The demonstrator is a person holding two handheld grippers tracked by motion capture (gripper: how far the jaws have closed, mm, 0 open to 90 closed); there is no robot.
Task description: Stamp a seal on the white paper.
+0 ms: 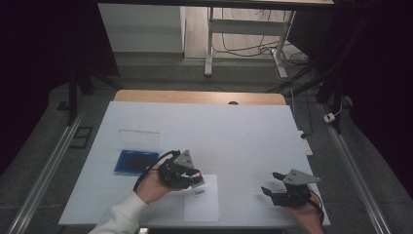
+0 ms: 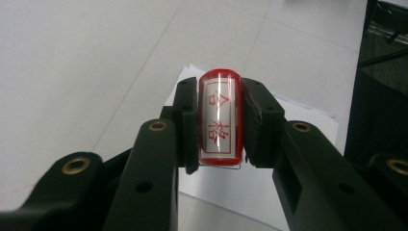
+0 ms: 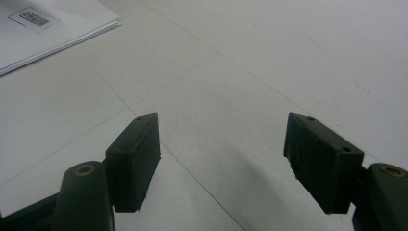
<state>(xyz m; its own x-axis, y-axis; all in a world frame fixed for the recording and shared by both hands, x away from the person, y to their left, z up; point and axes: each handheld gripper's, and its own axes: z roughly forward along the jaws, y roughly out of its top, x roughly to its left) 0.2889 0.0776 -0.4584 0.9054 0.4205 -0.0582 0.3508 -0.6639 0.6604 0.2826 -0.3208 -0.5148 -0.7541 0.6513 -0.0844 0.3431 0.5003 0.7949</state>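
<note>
My left gripper (image 2: 219, 120) is shut on a red rubber stamp (image 2: 220, 118) with a clear face and red characters. In the high view the left gripper (image 1: 195, 179) hovers over the upper left corner of a white paper sheet (image 1: 202, 202), which carries a small dark printed mark (image 1: 198, 193). The paper (image 2: 269, 183) lies below the stamp in the left gripper view. My right gripper (image 1: 270, 184) stands open near the table's front right, its jaws wide apart over bare white tabletop (image 3: 221, 72). A corner of the paper (image 3: 53, 29) with its mark lies beyond it.
A blue ink pad tray (image 1: 136, 161) lies left of the left gripper, with its clear lid (image 1: 139, 139) just behind it. The white table (image 1: 234, 131) ends at a wooden strip at the back. Metal rails run along both sides on the floor.
</note>
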